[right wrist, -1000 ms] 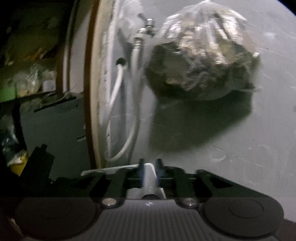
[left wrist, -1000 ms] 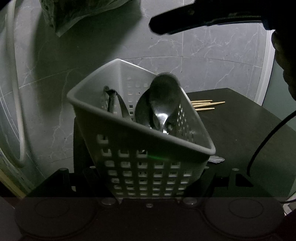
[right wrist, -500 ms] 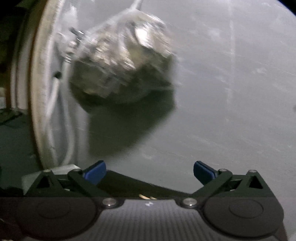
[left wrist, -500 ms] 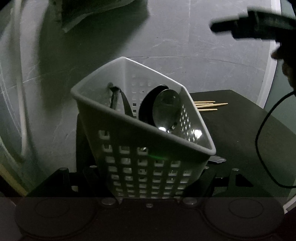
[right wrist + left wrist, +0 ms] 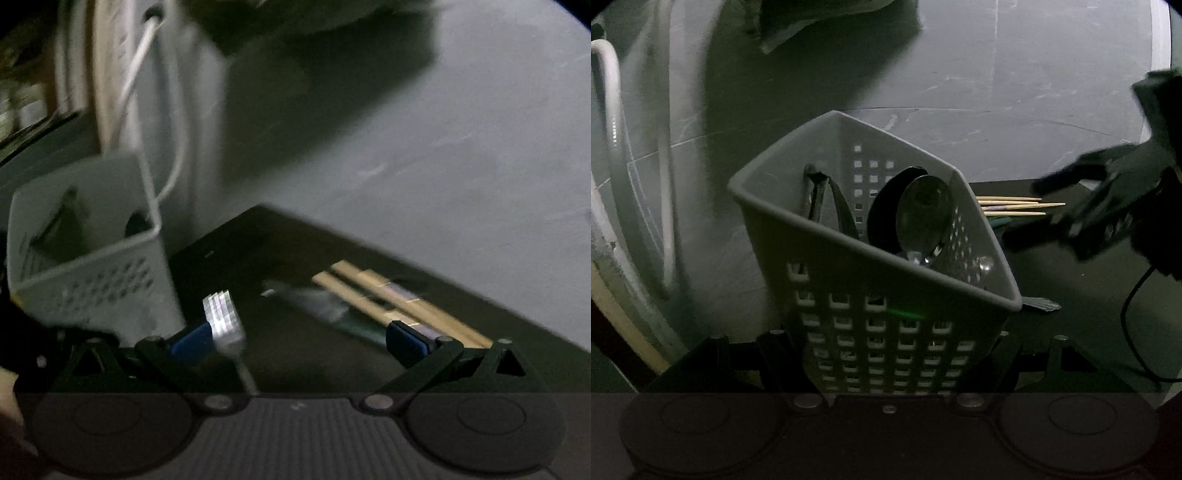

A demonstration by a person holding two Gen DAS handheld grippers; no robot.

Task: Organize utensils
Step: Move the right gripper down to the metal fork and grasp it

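My left gripper (image 5: 886,354) is shut on a white perforated utensil basket (image 5: 849,206), holding it by its lower front. Inside it stand a metal spoon (image 5: 923,214), a black ladle (image 5: 886,206) and dark tongs (image 5: 827,199). My right gripper (image 5: 299,343) is open over the dark table (image 5: 280,243), with nothing between its blue pads (image 5: 192,341). A silver fork (image 5: 223,321) lies by the left pad. Farther out lie wooden chopsticks (image 5: 399,302) and a green-handled utensil (image 5: 321,306). The left wrist view shows the right gripper (image 5: 1067,199) blurred at the right, near the chopsticks (image 5: 1015,206).
The basket (image 5: 92,258) stands at the table's left end against a grey tiled wall (image 5: 997,92). A plastic bag (image 5: 812,22) hangs on the wall above. White hoses (image 5: 609,110) run down at the left. A black cable (image 5: 1130,314) loops at the right.
The right gripper let go of a spoon, which dropped into the basket. It opened wide and came down to the table at the right. The left gripper kept hold of the basket.
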